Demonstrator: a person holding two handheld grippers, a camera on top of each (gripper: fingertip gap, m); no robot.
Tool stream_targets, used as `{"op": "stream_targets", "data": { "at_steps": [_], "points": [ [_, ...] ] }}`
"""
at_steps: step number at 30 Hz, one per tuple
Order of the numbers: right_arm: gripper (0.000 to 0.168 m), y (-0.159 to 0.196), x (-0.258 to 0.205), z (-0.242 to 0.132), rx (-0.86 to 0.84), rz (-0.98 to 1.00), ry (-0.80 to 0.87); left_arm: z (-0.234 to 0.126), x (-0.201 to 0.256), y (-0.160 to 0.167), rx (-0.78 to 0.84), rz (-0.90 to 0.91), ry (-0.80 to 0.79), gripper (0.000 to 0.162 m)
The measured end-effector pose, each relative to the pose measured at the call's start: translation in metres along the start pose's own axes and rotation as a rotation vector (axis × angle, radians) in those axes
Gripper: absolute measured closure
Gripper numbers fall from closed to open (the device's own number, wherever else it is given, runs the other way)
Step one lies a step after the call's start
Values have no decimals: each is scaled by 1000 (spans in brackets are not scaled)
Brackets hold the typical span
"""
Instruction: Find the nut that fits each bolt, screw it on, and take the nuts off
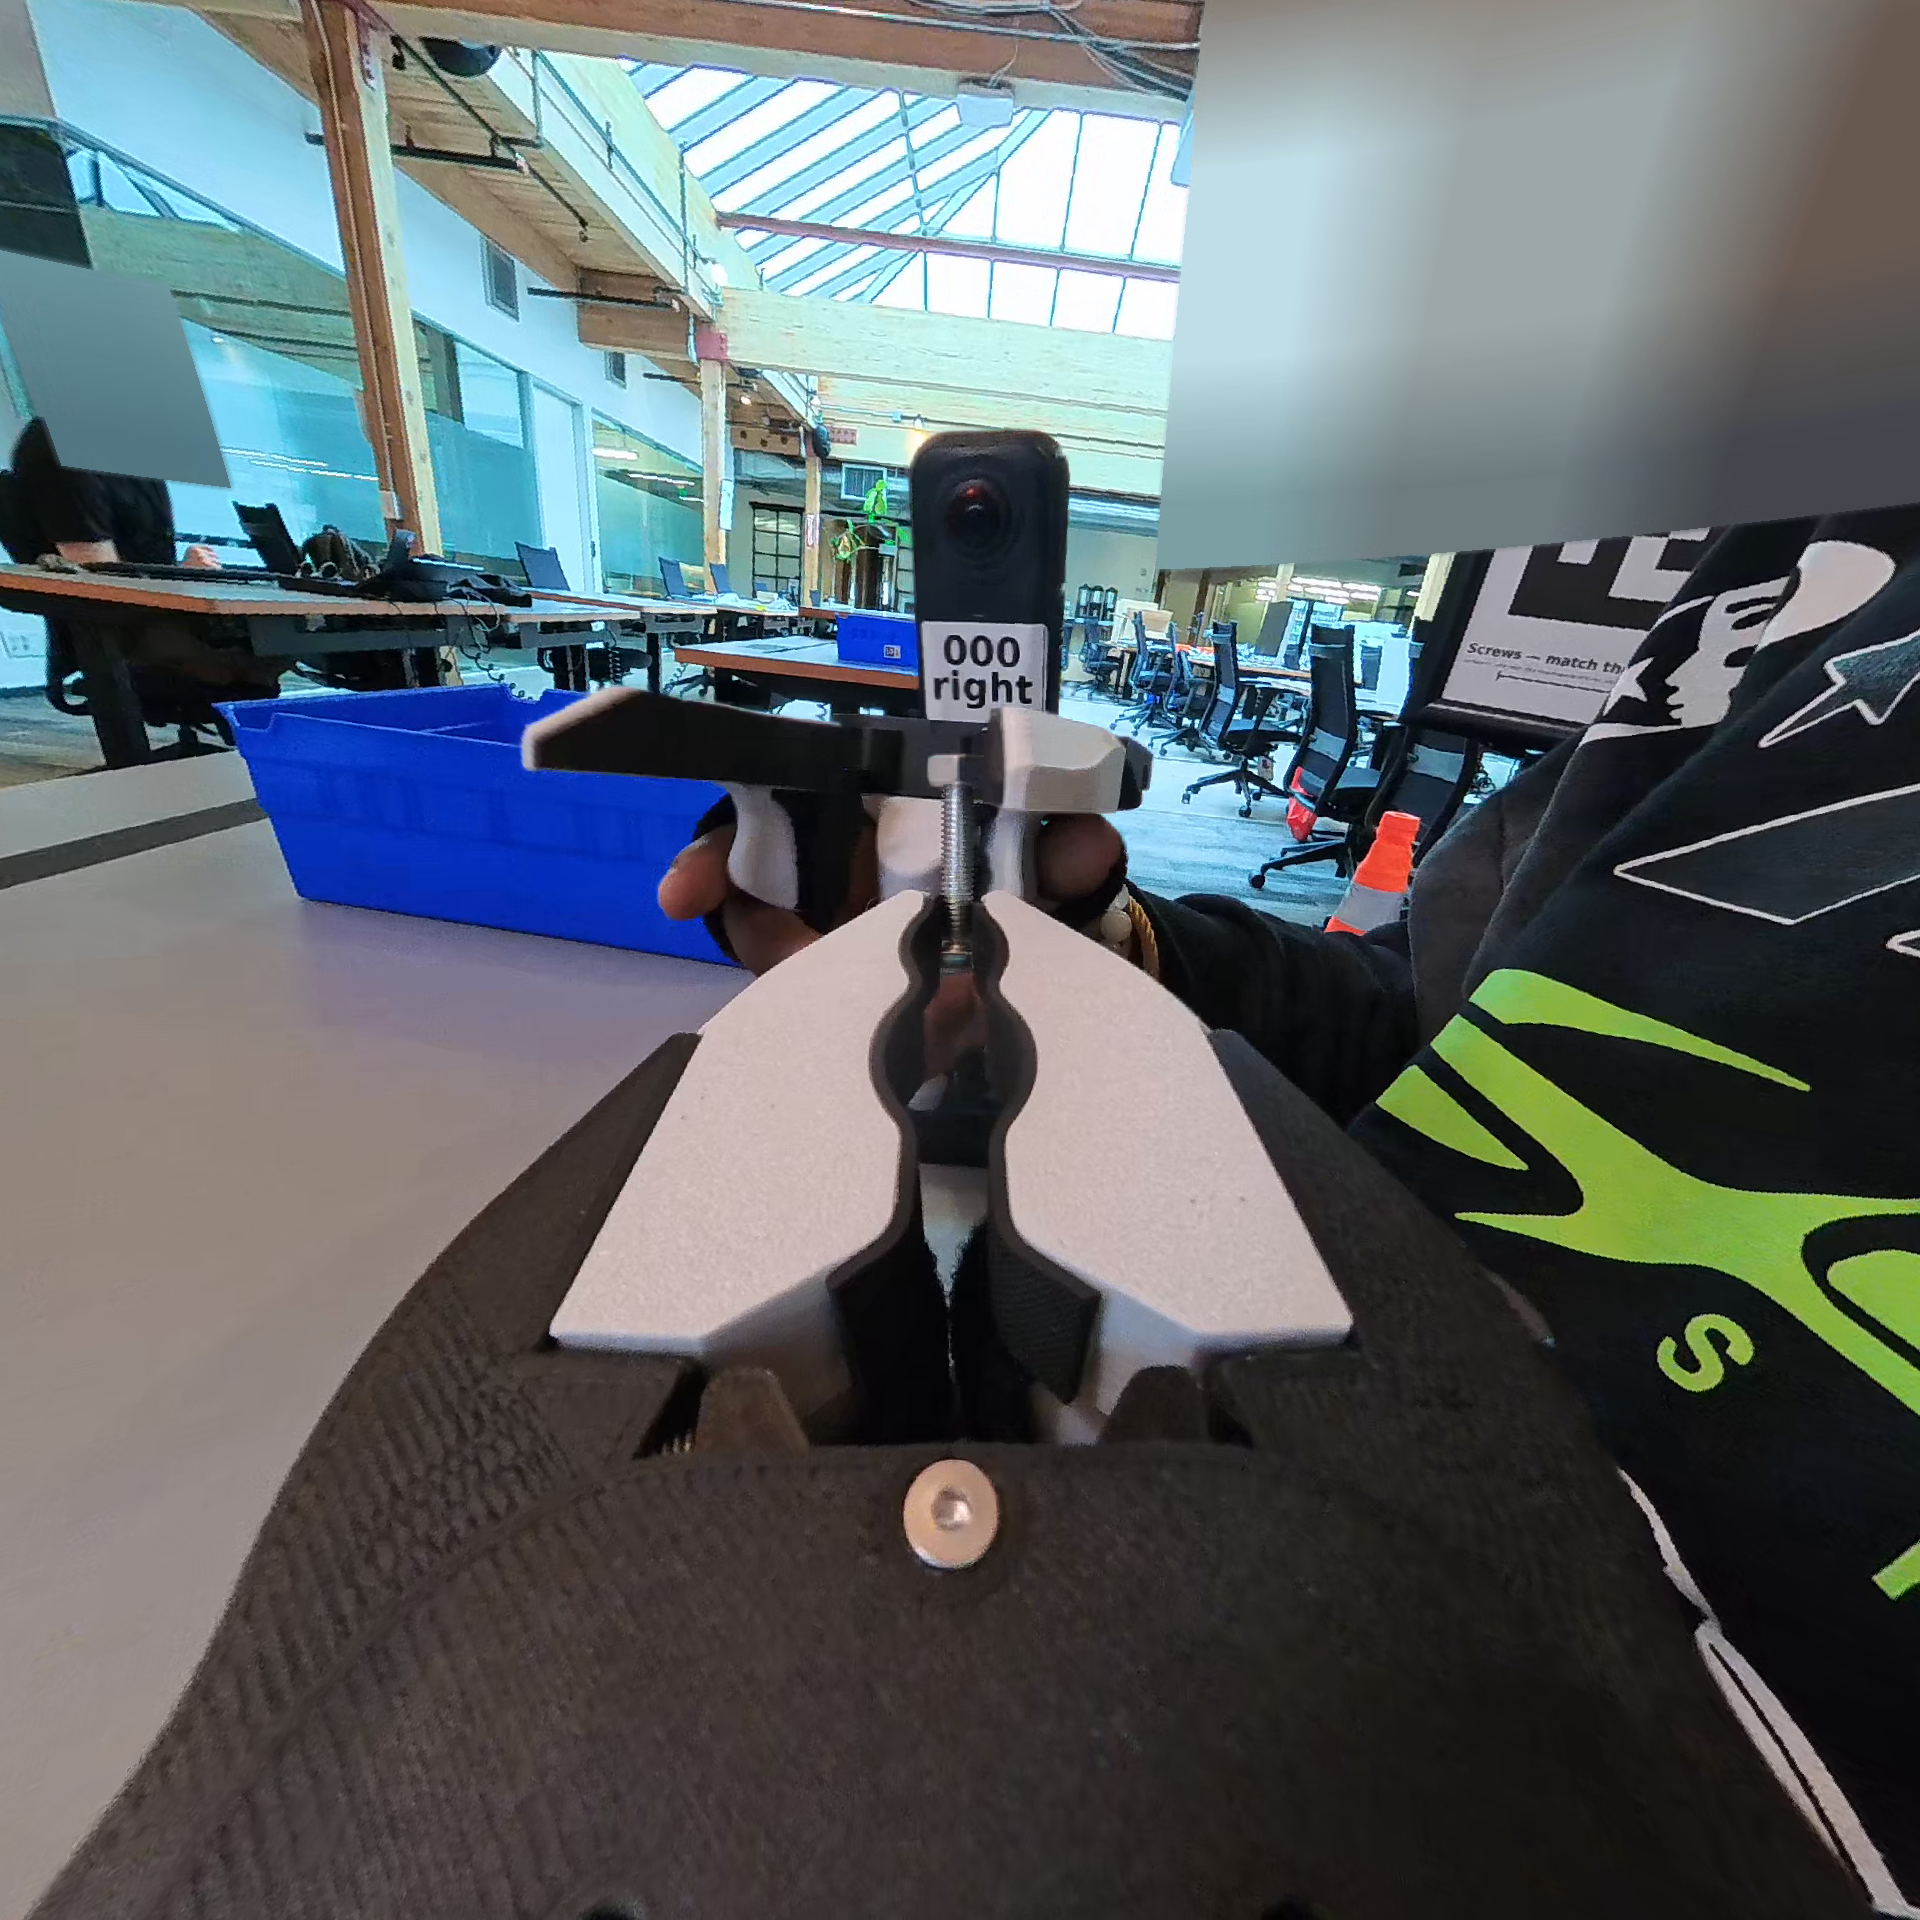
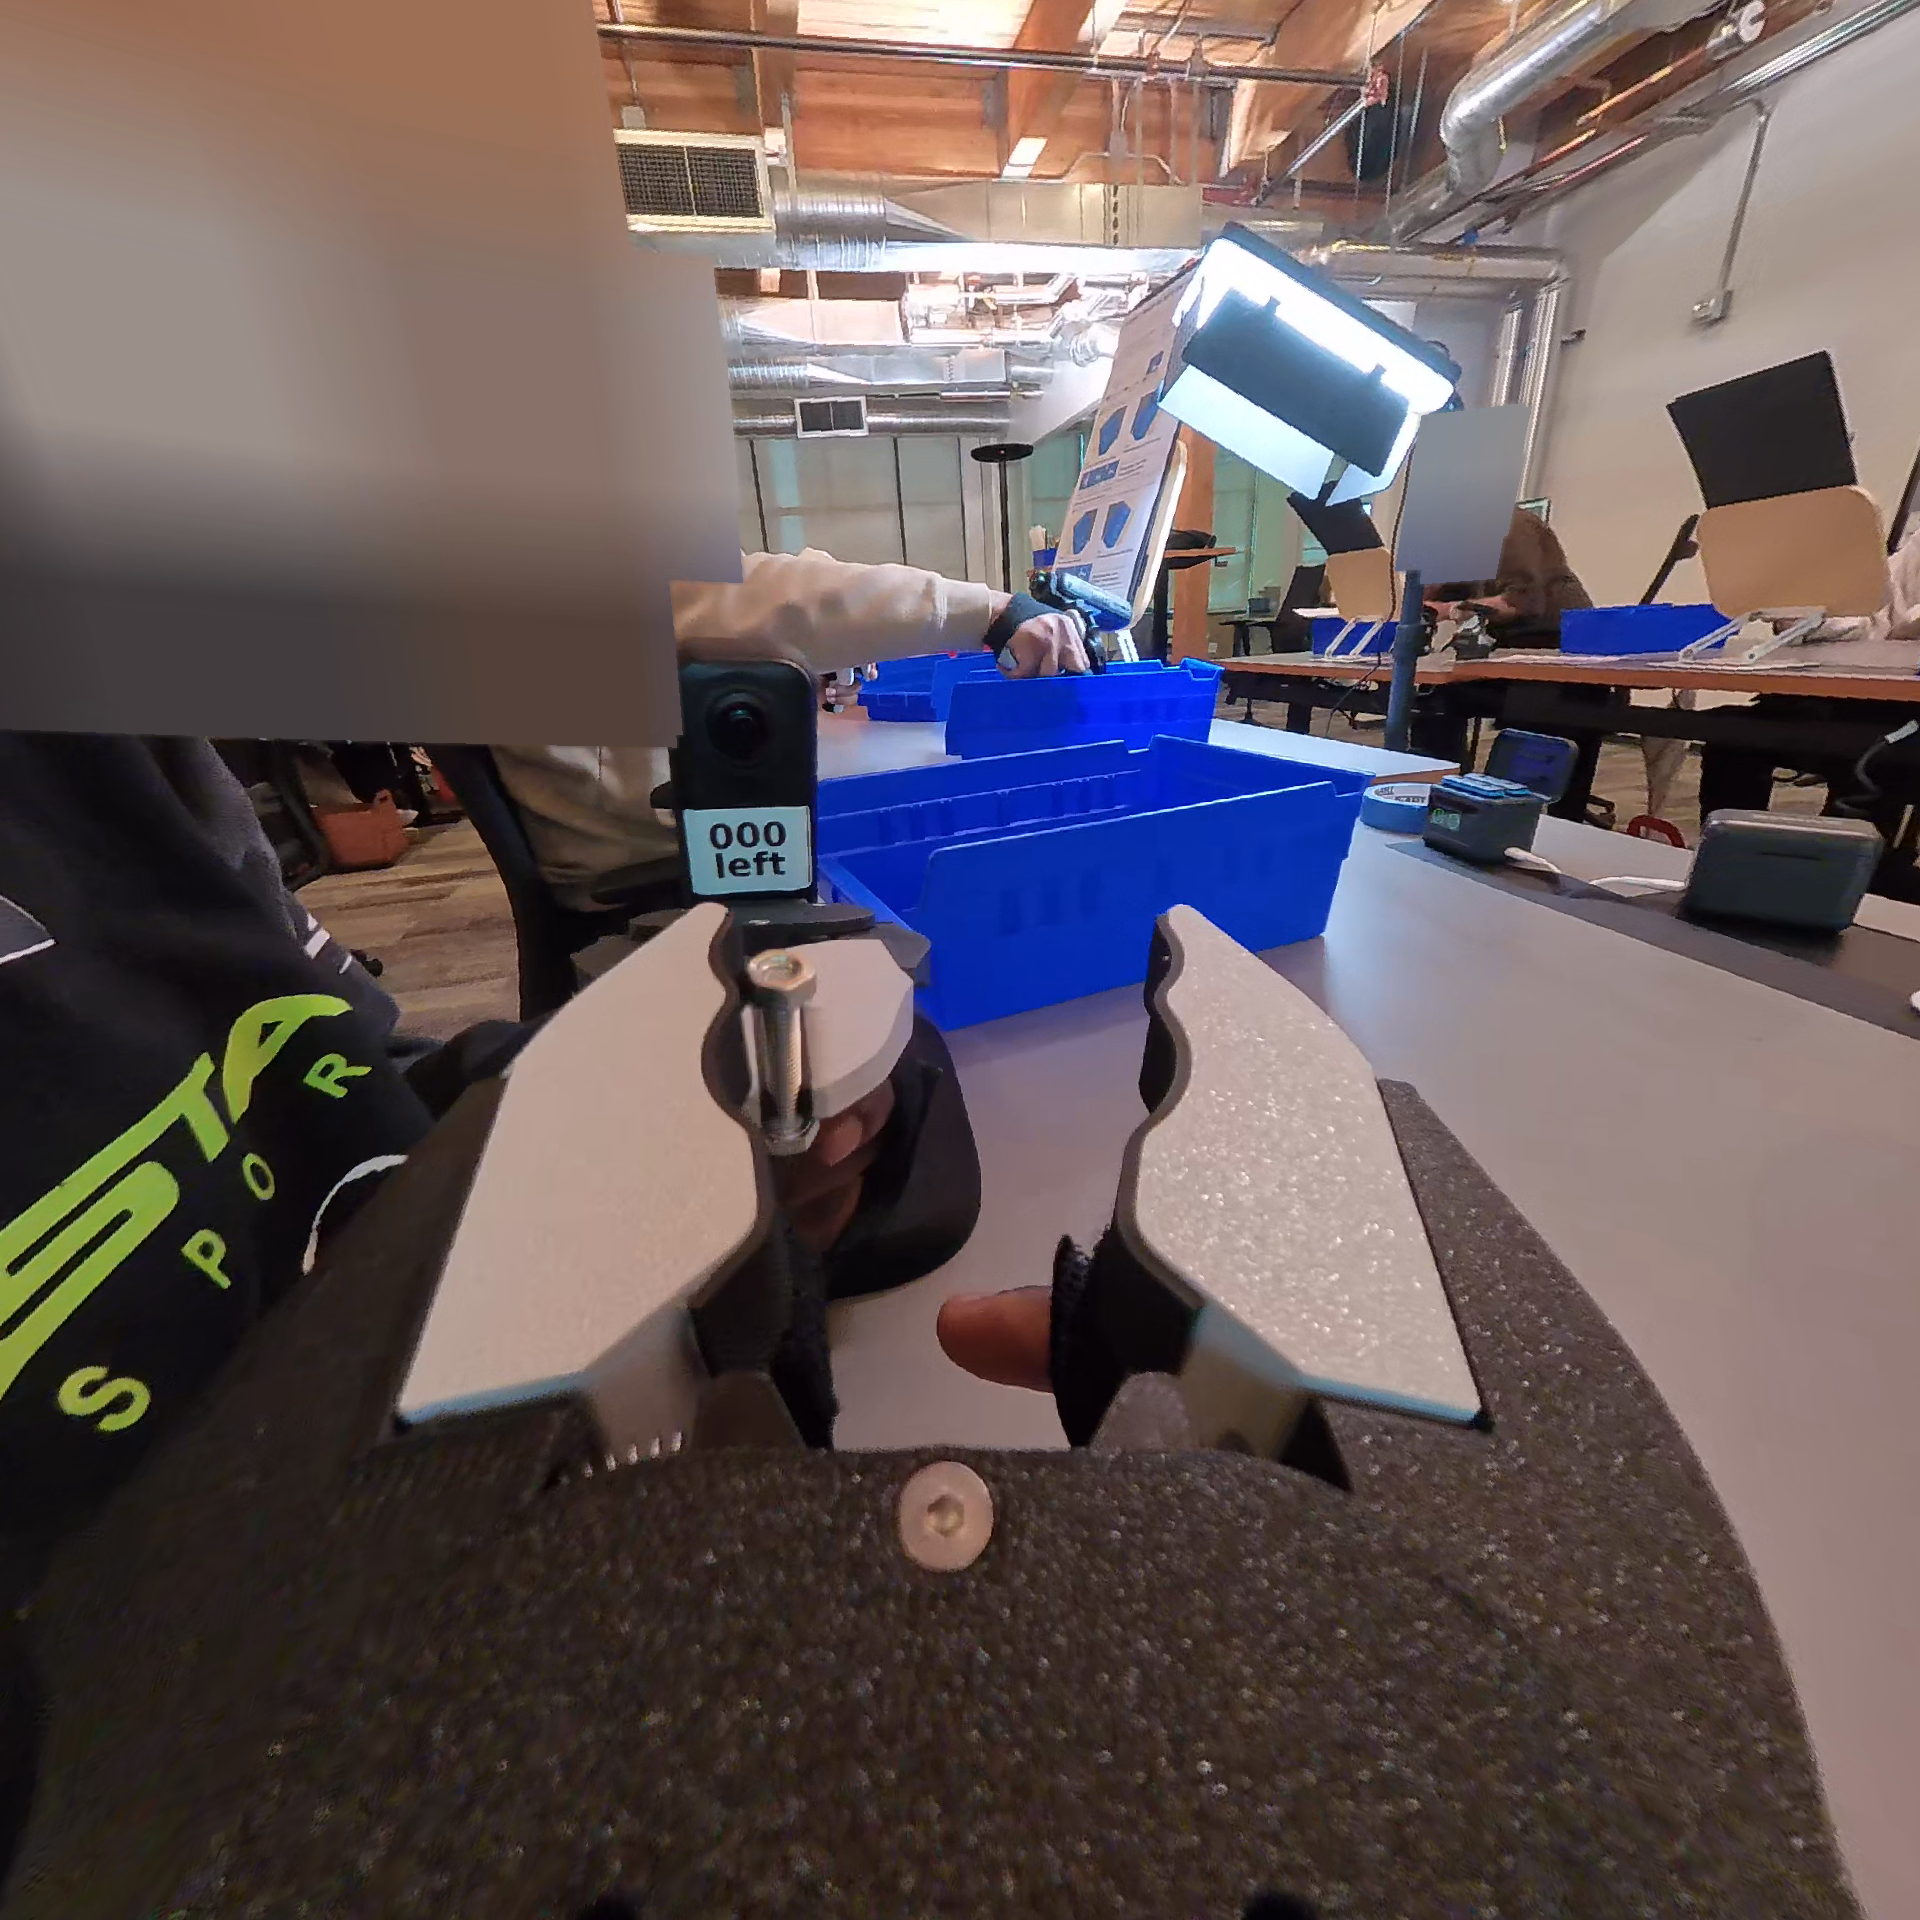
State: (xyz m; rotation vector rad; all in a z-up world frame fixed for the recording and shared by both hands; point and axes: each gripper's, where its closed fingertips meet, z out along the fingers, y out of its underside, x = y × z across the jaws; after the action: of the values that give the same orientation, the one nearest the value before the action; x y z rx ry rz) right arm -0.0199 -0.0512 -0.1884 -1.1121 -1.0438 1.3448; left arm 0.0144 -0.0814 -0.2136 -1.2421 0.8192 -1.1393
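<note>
A blue bin (image 2: 1091, 883) is set on the grey tabletop (image 2: 1558, 1143), with a second blue bin (image 2: 1081, 707) behind it. A roll of blue tape (image 2: 1394, 805) and two small dark cases (image 2: 1782, 868) (one beside a cable) are placed near the far edge. An orange cone (image 1: 1377, 868) is seen on the floor.

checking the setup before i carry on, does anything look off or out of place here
Nothing looks spilled or damaged. One oddity: the bolt, clamped at its end by the left hand-held gripper, sits against one finger of the open right hand-held gripper rather than centred between its fingers.
</note>
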Motion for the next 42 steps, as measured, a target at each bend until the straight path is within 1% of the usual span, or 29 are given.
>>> {"op": "stream_targets", "data": {
  "at_steps": [10, 18, 23, 26, 30, 32, 38, 42],
  "points": [
    [98, -4, 0, -16, 3, -5, -2, -1, -1, -2, 12, -8, -1, 157],
    [131, -5, -14, -22, -40, 46, -89, -1, -3, -2, 16, -9, -12, 157],
    [140, -3, -24, -19, -69, 50, -140, -1, -2, -1, 8, -5, -10, 157],
    [158, -3, -28, -19, -69, 32, -161, 0, -1, 0, 1, -1, -4, 157],
    [158, -4, -32, -20, -69, 5, -182, 0, 2, 0, -2, -4, 21, 157],
    [158, -5, -36, -21, -67, -18, -208, -1, 7, -1, -1, -25, 59, 157],
    [158, -18, -55, -24, -3, -98, -308, -3, 31, -2, 0, -217, 289, 156],
    [158, -23, -53, -26, 3, -122, -287, -3, 33, -2, -1, -205, 291, 156]
  ]
}}
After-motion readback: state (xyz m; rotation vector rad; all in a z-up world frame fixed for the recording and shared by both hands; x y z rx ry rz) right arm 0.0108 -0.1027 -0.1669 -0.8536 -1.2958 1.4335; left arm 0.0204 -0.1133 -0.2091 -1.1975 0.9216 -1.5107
